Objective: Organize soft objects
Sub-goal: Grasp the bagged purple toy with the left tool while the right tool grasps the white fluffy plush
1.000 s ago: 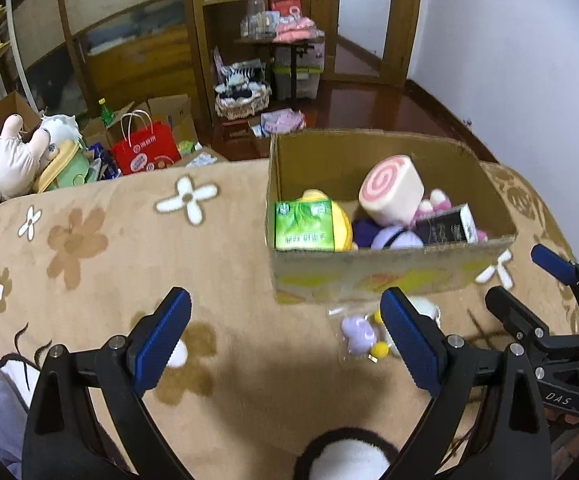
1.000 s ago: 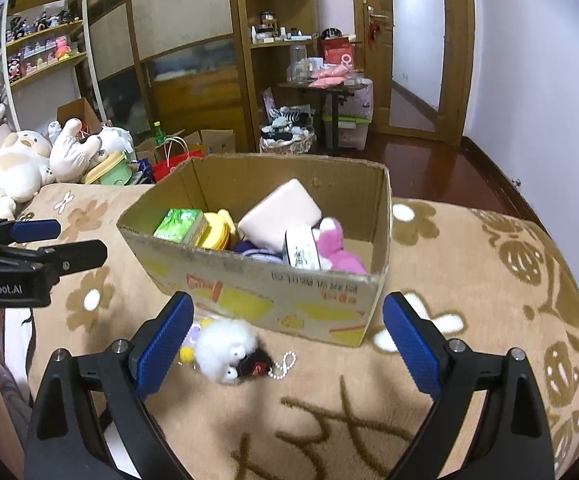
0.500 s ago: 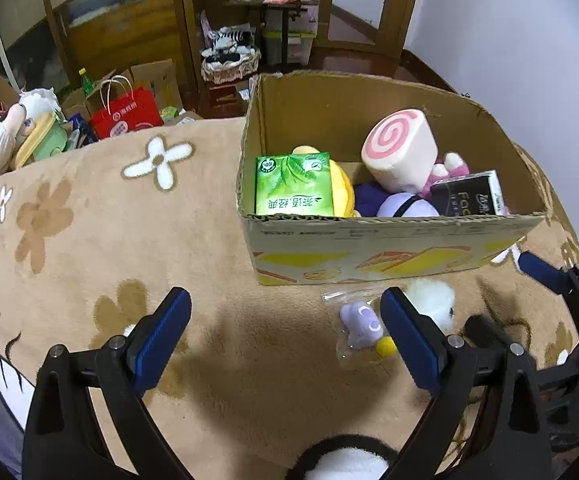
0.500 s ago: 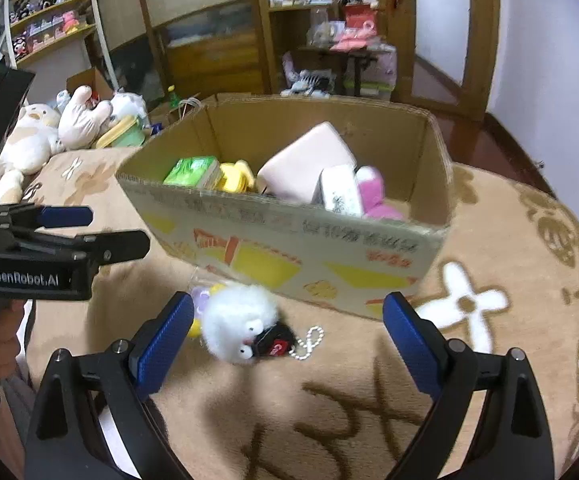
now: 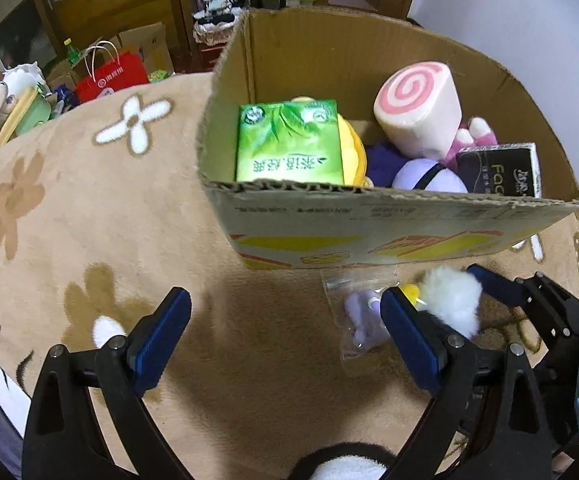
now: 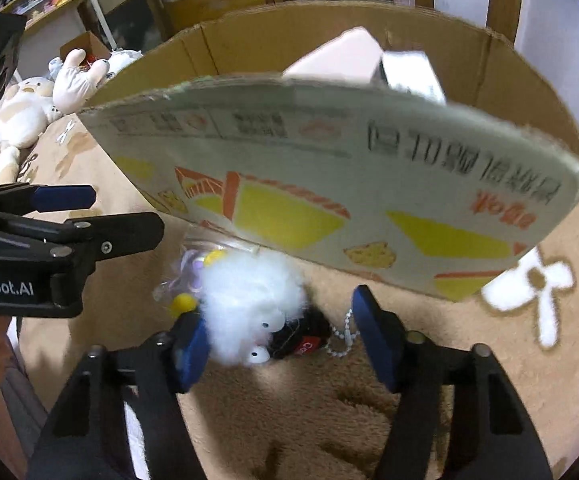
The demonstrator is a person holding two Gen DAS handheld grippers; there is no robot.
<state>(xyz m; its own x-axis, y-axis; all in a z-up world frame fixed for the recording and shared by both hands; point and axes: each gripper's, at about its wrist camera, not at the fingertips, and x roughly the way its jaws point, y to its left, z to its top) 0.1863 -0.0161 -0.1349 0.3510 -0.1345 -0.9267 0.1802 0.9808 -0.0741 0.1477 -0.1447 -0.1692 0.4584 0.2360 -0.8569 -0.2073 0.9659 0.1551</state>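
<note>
Brown blanket [image 6: 329,412], white fluffy toy [image 6: 249,304] between open right hand-held gripper [image 6: 283,344] fingers

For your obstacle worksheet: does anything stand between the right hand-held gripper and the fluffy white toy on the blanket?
Nothing visible does. The right hand-held gripper is open with the fluffy white toy already between its fingers. The cardboard box stands just behind the toy, and a small bagged toy lies beside it.

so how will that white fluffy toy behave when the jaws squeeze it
The fluffy toy looks all long fur, so it will probably compress and feel light. Its bead chain hangs loose and may dangle or snag on the box.
</note>
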